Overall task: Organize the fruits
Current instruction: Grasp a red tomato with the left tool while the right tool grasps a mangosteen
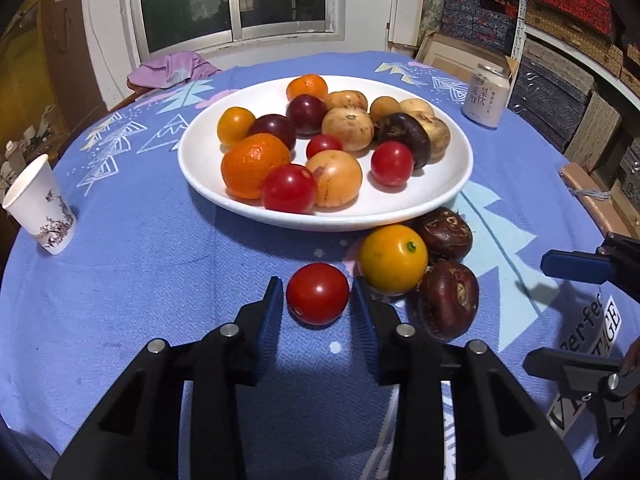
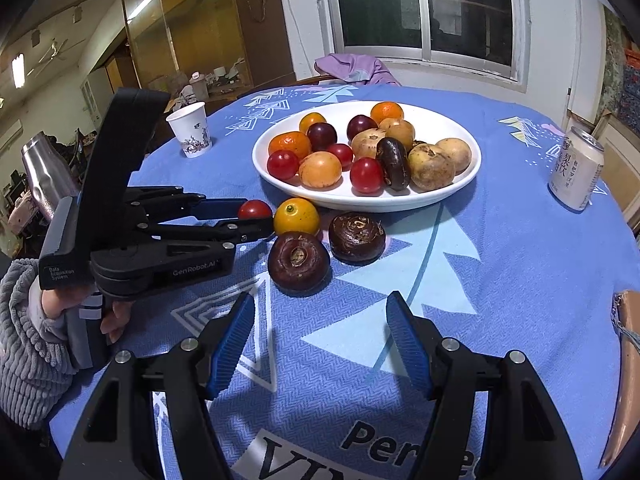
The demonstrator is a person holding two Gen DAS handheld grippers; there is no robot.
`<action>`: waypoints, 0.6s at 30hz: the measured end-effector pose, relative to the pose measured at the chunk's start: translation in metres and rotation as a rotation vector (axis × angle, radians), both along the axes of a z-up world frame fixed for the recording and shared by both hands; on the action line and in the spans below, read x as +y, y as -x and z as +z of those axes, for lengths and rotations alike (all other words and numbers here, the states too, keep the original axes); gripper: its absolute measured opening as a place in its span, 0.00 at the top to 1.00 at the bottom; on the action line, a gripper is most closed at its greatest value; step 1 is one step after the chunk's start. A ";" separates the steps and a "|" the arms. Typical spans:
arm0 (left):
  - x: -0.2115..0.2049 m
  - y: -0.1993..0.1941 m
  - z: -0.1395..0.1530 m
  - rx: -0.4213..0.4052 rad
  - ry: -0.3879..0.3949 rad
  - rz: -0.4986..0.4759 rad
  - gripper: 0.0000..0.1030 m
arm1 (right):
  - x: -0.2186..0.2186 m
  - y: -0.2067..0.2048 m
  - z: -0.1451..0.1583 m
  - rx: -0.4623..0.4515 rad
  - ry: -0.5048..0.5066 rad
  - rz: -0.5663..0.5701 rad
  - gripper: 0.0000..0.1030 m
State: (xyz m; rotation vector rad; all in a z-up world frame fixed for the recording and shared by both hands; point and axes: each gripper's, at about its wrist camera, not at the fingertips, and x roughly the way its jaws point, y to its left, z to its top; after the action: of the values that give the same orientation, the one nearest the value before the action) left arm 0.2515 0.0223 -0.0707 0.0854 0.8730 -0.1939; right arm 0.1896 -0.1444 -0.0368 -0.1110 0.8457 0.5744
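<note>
A white plate (image 1: 200,168) holds several tomatoes, oranges, plums and brown fruits. On the cloth in front of it lie a red tomato (image 1: 317,293), a yellow fruit (image 1: 393,259) and two dark brown fruits (image 1: 447,299) (image 1: 444,234). My left gripper (image 1: 316,300) is open, its pads on either side of the red tomato with small gaps. My right gripper (image 2: 320,340) is open and empty, just short of the nearer dark fruit (image 2: 298,261). In the right wrist view the left gripper (image 2: 256,216) straddles the tomato (image 2: 254,209) beside the plate (image 2: 456,188).
A paper cup (image 1: 40,208) stands at the table's left. A drink can (image 1: 486,96) stands at the back right. A purple cloth (image 1: 172,68) lies at the far edge. A brown object (image 2: 628,380) lies at the right edge. Shelves of boxes line the right wall.
</note>
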 end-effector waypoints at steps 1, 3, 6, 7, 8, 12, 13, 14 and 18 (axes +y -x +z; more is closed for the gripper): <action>0.000 -0.002 -0.002 0.013 0.006 -0.002 0.69 | 0.001 0.000 0.000 0.002 -0.001 0.000 0.33; 0.001 -0.002 -0.002 0.015 0.020 0.004 0.71 | 0.001 -0.001 -0.001 0.002 -0.003 -0.003 0.33; 0.006 0.000 0.003 -0.009 0.015 0.038 0.71 | 0.005 0.000 -0.002 -0.004 -0.007 -0.001 0.33; 0.008 0.001 0.006 -0.017 0.014 0.045 0.71 | 0.007 -0.001 -0.003 -0.004 -0.009 0.002 0.33; 0.011 0.003 0.009 -0.025 0.019 0.054 0.71 | 0.011 -0.001 -0.003 -0.005 -0.003 0.010 0.33; 0.024 0.013 0.027 -0.082 0.044 0.095 0.71 | 0.026 -0.006 -0.005 -0.011 0.028 0.011 0.35; 0.026 0.014 0.030 -0.090 0.051 0.100 0.71 | 0.030 -0.009 -0.005 -0.007 0.029 0.006 0.36; 0.028 0.015 0.032 -0.095 0.061 0.103 0.71 | 0.031 -0.011 -0.005 -0.004 0.032 -0.001 0.37; 0.035 0.016 0.037 -0.099 0.083 0.109 0.71 | 0.038 -0.021 -0.011 0.036 0.030 -0.017 0.41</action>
State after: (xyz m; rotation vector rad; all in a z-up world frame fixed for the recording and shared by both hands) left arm 0.2353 0.0568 -0.0333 -0.0299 0.7677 -0.1230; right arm 0.2102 -0.1063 -0.0480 -0.1215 0.8893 0.5490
